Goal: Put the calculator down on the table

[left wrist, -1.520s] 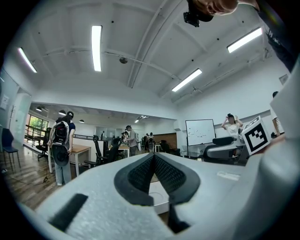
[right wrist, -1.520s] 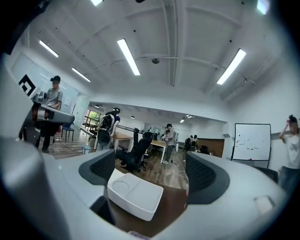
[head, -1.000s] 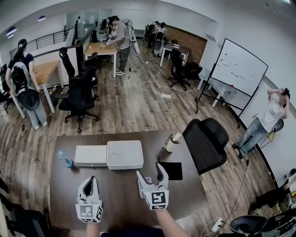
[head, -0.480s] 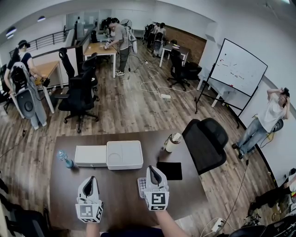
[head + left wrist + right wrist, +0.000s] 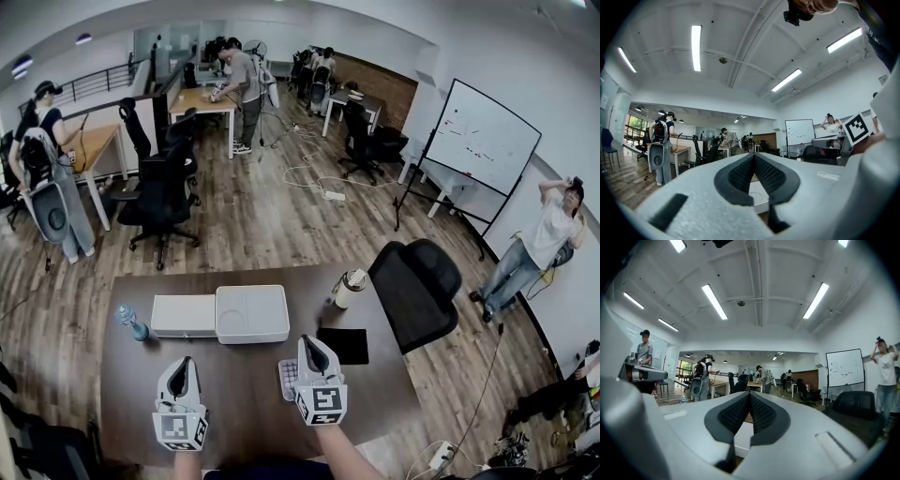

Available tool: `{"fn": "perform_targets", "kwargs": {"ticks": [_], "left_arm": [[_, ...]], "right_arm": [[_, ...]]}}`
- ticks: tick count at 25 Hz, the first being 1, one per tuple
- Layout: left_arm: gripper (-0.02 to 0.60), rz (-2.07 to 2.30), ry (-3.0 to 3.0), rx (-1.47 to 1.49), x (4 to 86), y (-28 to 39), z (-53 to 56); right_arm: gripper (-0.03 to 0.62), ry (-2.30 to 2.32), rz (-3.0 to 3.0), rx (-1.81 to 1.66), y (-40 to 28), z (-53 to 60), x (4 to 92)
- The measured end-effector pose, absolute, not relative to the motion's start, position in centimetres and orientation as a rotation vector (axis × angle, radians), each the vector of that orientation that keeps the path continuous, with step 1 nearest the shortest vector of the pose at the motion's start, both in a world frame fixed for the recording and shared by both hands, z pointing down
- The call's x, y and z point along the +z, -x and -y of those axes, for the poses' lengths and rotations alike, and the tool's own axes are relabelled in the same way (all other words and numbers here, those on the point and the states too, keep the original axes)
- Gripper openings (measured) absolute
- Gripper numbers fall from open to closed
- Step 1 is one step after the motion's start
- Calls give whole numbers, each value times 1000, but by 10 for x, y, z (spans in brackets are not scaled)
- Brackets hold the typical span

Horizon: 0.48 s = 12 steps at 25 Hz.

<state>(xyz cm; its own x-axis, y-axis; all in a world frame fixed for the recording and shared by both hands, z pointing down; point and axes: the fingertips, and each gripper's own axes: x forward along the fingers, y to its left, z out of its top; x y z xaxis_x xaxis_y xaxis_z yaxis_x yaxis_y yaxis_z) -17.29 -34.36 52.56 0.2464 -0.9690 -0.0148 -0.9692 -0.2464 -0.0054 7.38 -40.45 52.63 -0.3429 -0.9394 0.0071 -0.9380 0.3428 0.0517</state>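
The calculator (image 5: 285,377), a small grey keypad, lies flat on the brown table (image 5: 234,384), partly hidden under the left side of my right gripper (image 5: 308,342). That gripper is shut with nothing between its pads, and in the right gripper view (image 5: 749,393) the ribbed pads meet. My left gripper (image 5: 181,364) hovers over the table's near left and is also shut and empty. Its pads touch in the left gripper view (image 5: 753,155). Both grippers point level towards the far edge of the table.
Two white boxes (image 5: 252,313) (image 5: 184,315) sit side by side mid-table. A small blue bottle (image 5: 133,323) stands at the left, a tumbler (image 5: 350,288) at the far right, and a black flat pad (image 5: 345,345) lies just right of my right gripper. A black office chair (image 5: 417,291) is beside the table's right edge.
My right gripper's jaws went from wide open to shut, with nothing between them. The calculator now shows on the table at the gripper's left. The left gripper stayed still.
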Motion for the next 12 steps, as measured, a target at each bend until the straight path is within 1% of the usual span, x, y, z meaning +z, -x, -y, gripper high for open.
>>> {"fn": "perform_targets", "kwargs": {"ticks": [12], "left_arm": [[-2,-1929,2475,28,526,175,346]], "right_arm": [[6,-1773,2507,-3,-79,407,535]]}}
